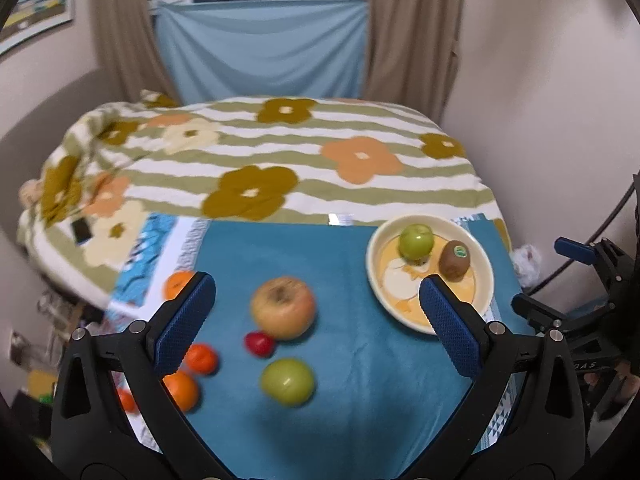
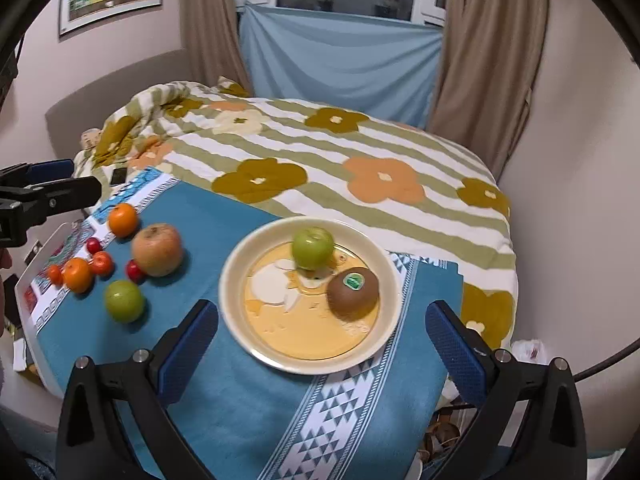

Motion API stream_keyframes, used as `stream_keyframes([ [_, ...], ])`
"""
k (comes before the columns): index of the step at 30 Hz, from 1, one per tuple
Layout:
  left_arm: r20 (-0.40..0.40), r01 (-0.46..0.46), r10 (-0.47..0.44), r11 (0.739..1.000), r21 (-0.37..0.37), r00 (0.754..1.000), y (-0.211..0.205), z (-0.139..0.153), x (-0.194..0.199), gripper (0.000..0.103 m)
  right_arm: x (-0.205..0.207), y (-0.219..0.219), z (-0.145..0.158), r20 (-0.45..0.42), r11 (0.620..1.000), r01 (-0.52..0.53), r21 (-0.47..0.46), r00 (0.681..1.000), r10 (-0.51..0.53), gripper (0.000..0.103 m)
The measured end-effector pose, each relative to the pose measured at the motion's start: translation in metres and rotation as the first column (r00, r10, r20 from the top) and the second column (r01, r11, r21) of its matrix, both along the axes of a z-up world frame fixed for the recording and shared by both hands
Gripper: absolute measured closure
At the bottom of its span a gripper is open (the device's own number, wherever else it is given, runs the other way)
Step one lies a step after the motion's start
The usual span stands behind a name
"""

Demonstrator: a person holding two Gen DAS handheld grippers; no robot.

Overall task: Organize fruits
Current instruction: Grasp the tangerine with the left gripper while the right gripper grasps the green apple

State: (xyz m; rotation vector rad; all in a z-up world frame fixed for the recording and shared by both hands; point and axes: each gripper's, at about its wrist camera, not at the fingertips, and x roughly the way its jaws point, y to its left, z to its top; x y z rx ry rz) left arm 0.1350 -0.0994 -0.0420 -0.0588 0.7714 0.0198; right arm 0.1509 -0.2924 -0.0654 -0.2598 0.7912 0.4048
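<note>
Both tongs, left [image 1: 316, 300] and right [image 2: 322, 330], are spread wide and hold nothing. On the plate [image 2: 236, 268] lie a green apple [image 2: 313, 247] and a kiwi [image 2: 353, 293]; a big apple [image 2: 157, 249], a second green apple [image 2: 124, 301] and oranges [image 2: 123, 219] rest on the blue cloth [image 2: 224, 392], left of the plate.

Plate [image 2: 236, 280] sits right on the cloth [image 2: 224, 396], holding an apple [image 2: 313, 246] behind a kiwi [image 2: 353, 293]. Left of it lie a large apple [image 2: 157, 249], small apple [image 2: 124, 301] and oranges [image 2: 77, 274]. Bed [image 2: 360, 152] lies behind.
</note>
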Motion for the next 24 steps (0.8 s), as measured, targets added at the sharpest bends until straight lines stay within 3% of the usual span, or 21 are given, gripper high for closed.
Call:
stream_keyframes([
  [8, 0.022, -0.148, 0.147, 0.988, 0.042, 0.989, 0.051, 0.017, -0.065, 0.000, -0.023, 0.032, 0.006, -0.047, 0.997, -0.068, 0.025, 0.997, 0.069, 0.000],
  [13, 0.022, -0.201, 0.200, 0.979, 0.039, 0.980, 0.090, 0.017, -0.092, 0.000, -0.038, 0.059, 0.000, -0.099, 0.996, -0.031, 0.088, 0.994, 0.040, 0.000],
  [24, -0.052, -0.170, 0.172, 0.985, 0.027, 0.984, 0.186, -0.019, -0.117, 0.000, -0.071, 0.145, -0.012, -0.129, 0.996, 0.033, 0.089, 0.991, -0.022, 0.000],
])
